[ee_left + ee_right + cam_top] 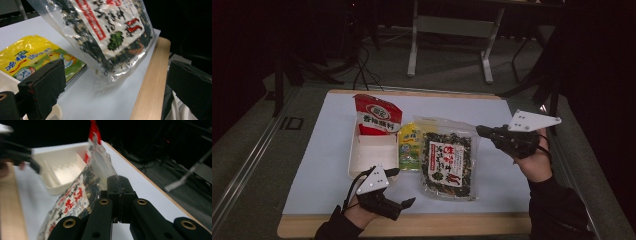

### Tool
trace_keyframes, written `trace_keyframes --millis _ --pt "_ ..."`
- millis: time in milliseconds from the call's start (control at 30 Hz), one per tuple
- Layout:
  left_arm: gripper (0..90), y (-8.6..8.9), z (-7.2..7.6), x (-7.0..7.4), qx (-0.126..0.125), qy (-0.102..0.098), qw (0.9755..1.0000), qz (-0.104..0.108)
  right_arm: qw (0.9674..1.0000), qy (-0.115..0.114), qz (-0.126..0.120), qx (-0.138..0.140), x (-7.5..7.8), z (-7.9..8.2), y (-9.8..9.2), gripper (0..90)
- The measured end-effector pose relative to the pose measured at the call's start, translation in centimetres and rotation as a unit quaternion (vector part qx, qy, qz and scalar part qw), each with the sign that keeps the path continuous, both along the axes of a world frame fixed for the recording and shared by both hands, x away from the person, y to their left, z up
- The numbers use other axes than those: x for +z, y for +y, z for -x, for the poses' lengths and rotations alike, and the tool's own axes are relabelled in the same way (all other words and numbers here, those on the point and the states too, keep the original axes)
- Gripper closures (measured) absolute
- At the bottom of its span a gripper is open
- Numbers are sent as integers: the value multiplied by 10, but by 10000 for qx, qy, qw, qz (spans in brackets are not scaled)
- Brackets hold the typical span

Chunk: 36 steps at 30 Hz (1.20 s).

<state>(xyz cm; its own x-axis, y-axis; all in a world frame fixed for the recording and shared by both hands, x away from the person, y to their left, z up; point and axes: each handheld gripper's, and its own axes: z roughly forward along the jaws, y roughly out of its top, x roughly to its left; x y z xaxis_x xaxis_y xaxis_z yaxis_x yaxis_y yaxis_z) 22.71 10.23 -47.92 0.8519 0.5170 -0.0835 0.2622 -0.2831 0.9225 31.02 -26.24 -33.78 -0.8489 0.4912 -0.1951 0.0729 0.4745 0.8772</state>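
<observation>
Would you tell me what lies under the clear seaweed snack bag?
The seaweed snack bag, pinched at its top corner by the right gripper, partly covers the yellow packet. Its lower end meets the white mat; anything beneath it is hidden.

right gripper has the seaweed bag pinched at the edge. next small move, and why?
Probably carry the seaweed bag leftward toward the white tray. The right gripper is shut on the bag's top corner, with the bag's top end lifted off the mat, and the tray has bare room. The left gripper waits open near the tray, holding nothing.
</observation>
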Motion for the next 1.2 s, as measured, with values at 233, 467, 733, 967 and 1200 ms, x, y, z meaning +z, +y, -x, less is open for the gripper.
trace_keyframes --millis 233,467,733,967,1200 --pt "58 -1 -14 -6 -42 60 10000 -5 9983 -104 -93 566 16 15 18 899" --pt "81 1 -22 -12 -16 110 9999 82 9943 -259 3 1038 28 25 43 899" --pt "147 6 -25 -11 -54 87 9994 338 9878 -451 -20 1490 45 39 67 899" --pt "224 4 -29 -9 -387 64 9964 754 9827 -485 -225 1772 57 45 70 899" --pt "546 1 -23 -3 -811 -48 9926 900 9846 -364 -202 1698 50 41 68 899"
